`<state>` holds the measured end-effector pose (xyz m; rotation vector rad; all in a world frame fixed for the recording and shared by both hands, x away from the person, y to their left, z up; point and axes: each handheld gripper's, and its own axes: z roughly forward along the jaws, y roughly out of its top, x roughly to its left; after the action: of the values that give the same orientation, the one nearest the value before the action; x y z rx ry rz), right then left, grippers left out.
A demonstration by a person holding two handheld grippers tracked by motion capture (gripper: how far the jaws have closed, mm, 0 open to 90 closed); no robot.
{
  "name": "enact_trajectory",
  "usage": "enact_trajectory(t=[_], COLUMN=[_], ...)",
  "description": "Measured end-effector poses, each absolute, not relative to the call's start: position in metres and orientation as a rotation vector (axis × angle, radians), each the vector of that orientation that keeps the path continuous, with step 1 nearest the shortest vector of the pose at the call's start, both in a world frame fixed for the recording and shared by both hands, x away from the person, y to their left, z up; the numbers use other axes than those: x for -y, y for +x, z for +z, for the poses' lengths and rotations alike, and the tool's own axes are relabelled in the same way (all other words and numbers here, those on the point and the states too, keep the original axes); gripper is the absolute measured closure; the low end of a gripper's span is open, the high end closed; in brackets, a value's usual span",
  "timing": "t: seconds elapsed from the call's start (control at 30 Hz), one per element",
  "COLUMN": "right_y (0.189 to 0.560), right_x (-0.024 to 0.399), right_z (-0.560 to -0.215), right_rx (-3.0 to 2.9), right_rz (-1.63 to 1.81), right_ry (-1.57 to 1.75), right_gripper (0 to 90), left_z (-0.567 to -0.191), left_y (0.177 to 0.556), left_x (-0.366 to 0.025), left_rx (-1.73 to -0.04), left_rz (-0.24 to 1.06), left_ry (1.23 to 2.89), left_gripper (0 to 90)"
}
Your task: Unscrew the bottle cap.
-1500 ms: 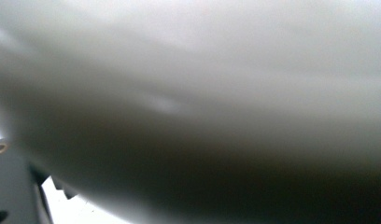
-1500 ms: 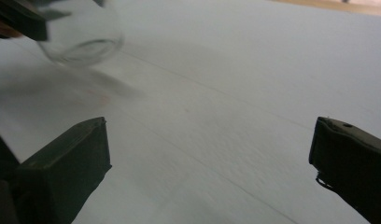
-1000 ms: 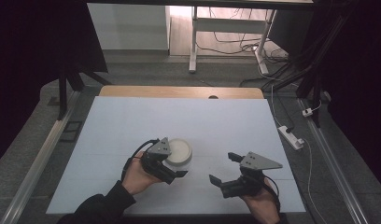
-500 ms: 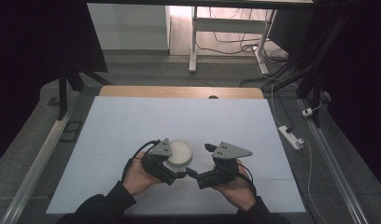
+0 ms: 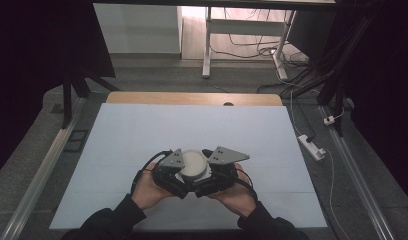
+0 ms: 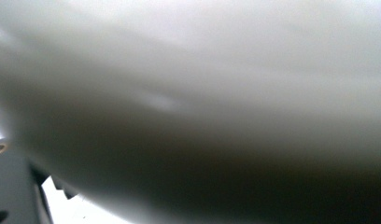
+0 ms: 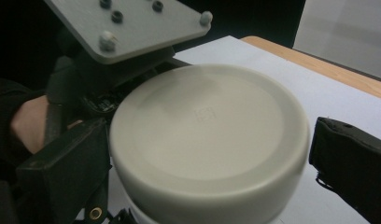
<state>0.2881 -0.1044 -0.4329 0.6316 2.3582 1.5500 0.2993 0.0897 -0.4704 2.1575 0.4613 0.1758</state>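
1 round white jar, upright, lid up; 2 grippers: left gripper clamps its side; right gripper jaws wide, straddling lid, gaps visible.

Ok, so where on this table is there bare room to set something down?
The white mat is bare across its far half up to the wooden table edge, and down both side strips. The crowded spot is near centre, where the left gripper and right gripper flank the white round lidded container.
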Motion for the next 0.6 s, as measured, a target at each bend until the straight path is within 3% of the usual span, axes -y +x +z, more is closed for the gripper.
enact_trajectory(t=[0.17,0.27,0.6], right_y=[0.2920,0.2924,0.2900], right_x=[0.1033,0.1034,0.1039], right_z=[-0.4386,-0.4402,-0.4415], right_rx=[-2.352,-2.359,-2.342], right_rz=[1.582,1.609,1.612], right_ry=[0.643,0.627,0.589], right_gripper=[0.6,6.1,6.7], left_z=[-0.4707,-0.4718,-0.4726], left_y=[0.2998,0.3005,0.3010], left_x=[-0.0895,-0.0891,-0.0903], left_rx=[-0.461,-0.465,-0.449], left_rz=[0.171,0.164,0.146], left_ry=[2.159,2.159,2.152], left_gripper=[7.2,7.2,7.2])
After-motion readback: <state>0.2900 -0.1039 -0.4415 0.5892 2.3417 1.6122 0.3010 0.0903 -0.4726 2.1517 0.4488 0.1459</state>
